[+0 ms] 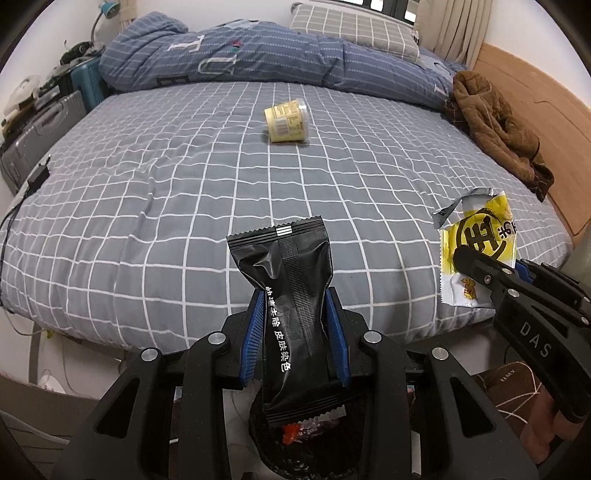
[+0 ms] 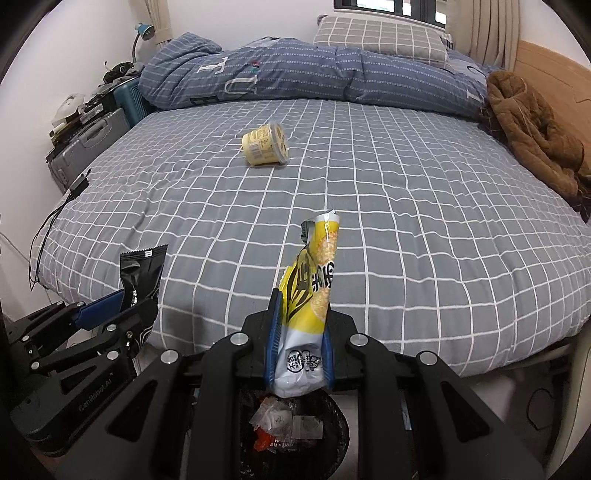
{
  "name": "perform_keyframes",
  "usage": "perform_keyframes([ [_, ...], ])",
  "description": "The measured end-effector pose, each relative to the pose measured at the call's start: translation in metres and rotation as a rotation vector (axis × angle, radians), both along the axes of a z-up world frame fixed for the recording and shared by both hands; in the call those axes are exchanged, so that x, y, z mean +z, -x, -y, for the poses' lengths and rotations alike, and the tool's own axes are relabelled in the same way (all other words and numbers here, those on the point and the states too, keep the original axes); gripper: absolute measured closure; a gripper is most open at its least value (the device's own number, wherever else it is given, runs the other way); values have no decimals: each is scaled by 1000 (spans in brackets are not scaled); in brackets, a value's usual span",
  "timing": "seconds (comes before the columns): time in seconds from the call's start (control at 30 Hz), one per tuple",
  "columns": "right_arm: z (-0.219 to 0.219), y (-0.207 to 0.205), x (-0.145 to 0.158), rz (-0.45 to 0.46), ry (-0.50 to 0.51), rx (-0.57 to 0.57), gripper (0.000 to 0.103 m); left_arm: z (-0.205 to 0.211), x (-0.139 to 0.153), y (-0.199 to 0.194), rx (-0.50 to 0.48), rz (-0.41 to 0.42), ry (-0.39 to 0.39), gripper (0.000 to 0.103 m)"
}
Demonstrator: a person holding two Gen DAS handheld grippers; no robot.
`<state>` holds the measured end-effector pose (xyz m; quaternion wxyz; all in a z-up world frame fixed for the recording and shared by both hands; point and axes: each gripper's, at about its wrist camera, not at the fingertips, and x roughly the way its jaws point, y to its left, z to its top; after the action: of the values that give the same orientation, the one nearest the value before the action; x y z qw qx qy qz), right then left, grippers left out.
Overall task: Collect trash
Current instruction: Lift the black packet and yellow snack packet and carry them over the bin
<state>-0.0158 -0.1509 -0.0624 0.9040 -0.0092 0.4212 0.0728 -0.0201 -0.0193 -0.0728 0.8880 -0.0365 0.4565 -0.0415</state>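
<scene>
My left gripper (image 1: 295, 328) is shut on a black snack wrapper (image 1: 291, 295) with white print, held upright at the bed's near edge over a black trash bin (image 1: 306, 443). My right gripper (image 2: 299, 343) is shut on a yellow and white snack wrapper (image 2: 314, 291), also above the trash bin (image 2: 295, 435), which holds crumpled wrappers. The right gripper with the yellow wrapper (image 1: 476, 251) shows at the right of the left wrist view; the left gripper with the black wrapper (image 2: 142, 277) shows at the left of the right wrist view. A pale yellow cup (image 1: 288, 122) lies on its side mid-bed, and it also shows in the right wrist view (image 2: 266, 144).
The bed (image 1: 147, 206) has a grey checked sheet. A blue duvet (image 1: 258, 55) and a pillow (image 1: 351, 29) lie at the far end. A brown jacket (image 1: 495, 122) lies at the right edge. Suitcases (image 1: 40, 125) and a charger cable (image 1: 37, 177) are at the left.
</scene>
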Motion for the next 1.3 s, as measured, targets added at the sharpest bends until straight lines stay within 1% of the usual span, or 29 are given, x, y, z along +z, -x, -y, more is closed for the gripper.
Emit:
perform_keyframes([
  [0.23, 1, 15, -1, -1, 1, -2, 85, 3, -2, 14, -5, -12, 5, 71],
  [0.8, 3, 55, -32, -54, 12, 11, 85, 15, -24, 54, -23, -52, 8, 71],
  [0.9, 8, 58, -39, -70, 6, 3, 85, 15, -30, 58, -23, -66, 17, 71],
  [1.07, 12, 66, -54, -98, 24, 4, 85, 17, -43, 66, -25, -95, 22, 71],
  [1.3, 11, 75, -81, -152, 42, 12, 85, 16, -65, 75, -24, -146, 27, 71],
])
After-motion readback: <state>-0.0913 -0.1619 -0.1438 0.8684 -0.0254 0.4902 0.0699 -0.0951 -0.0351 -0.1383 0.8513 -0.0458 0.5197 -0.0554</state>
